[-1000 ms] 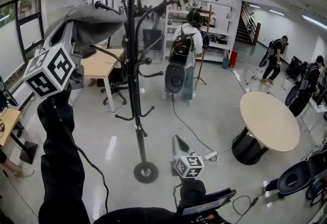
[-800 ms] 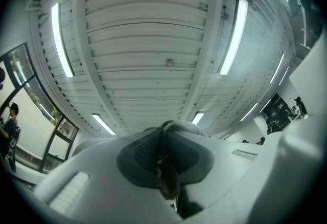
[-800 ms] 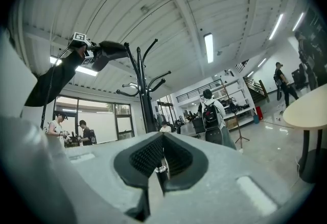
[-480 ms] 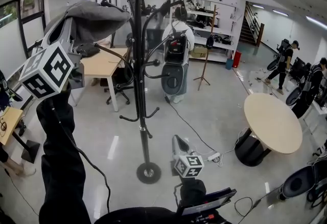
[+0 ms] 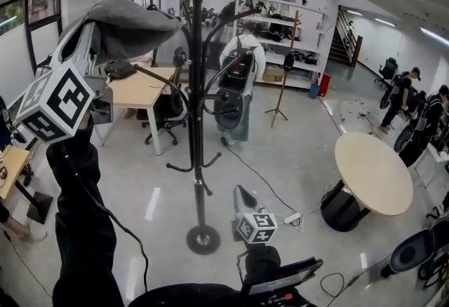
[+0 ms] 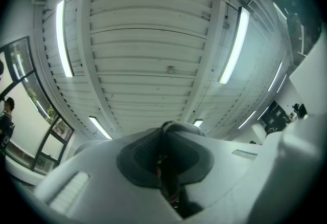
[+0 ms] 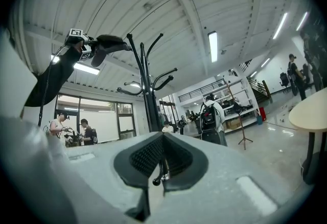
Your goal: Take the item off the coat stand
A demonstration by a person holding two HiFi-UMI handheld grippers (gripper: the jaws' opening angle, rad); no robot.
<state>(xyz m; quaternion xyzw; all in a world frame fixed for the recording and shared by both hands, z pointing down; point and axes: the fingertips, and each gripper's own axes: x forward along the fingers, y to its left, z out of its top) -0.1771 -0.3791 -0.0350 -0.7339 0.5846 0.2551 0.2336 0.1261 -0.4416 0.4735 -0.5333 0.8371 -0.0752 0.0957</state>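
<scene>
A grey cap [image 5: 133,22] hangs high at the left in the head view, and my left gripper [image 5: 95,32] is shut on it. In the left gripper view the jaws [image 6: 166,133] pinch a fold of grey cloth [image 6: 179,127] under the ceiling. The black coat stand [image 5: 198,123] rises just right of the cap; whether the cap touches its left hooks I cannot tell. My right gripper [image 5: 244,197] hangs low near the stand's base, shut and empty. From the right gripper view [image 7: 162,138] the coat stand [image 7: 149,92] and the held cap [image 7: 110,43] show above.
A wooden desk [image 5: 137,88] with an office chair is behind the stand. A round table [image 5: 372,172] stands at the right. A person with a backpack [image 5: 235,88] is just beyond the stand. Cables and a power strip [image 5: 291,218] lie on the floor.
The head view has shifted, so the stand sits further right. The person with the backpack has walked left behind it. My left gripper still holds the cap up.
</scene>
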